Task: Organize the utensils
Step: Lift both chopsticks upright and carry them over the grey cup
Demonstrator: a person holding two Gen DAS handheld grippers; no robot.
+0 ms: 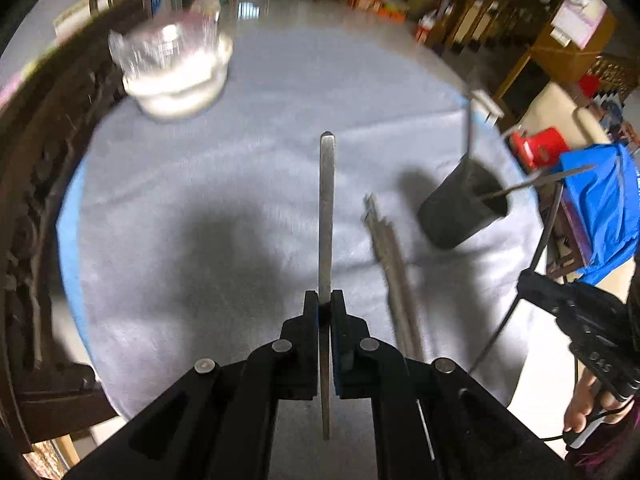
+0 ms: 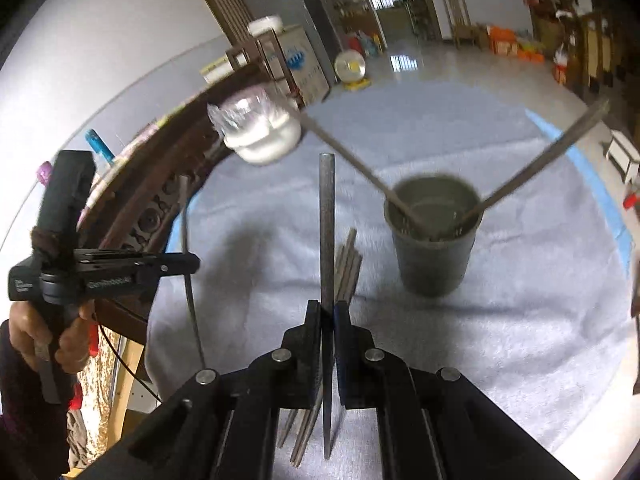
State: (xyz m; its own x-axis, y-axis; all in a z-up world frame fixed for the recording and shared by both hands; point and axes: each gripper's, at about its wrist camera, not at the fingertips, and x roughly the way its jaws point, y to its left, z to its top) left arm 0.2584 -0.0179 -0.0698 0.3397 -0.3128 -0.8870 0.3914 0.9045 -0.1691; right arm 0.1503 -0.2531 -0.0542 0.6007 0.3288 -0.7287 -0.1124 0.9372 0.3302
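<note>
Above the bench (image 1: pixel 200 200), you are clamping one utensil in each claw: left claw (image 1: pixel 325 304), right claw (image 2: pixel 327 308), near the cup (image 2: pixel 434 240).

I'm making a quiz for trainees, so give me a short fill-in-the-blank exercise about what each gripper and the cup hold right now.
1. The left gripper is shut on one flat metal ____.
2. The dark cup already holds ____ utensils.
3. The cup stands on a grey ____.
4. The loose utensils on the cloth lie ____ the cup.

Missing words: utensil handle; two; cloth; outside
</note>
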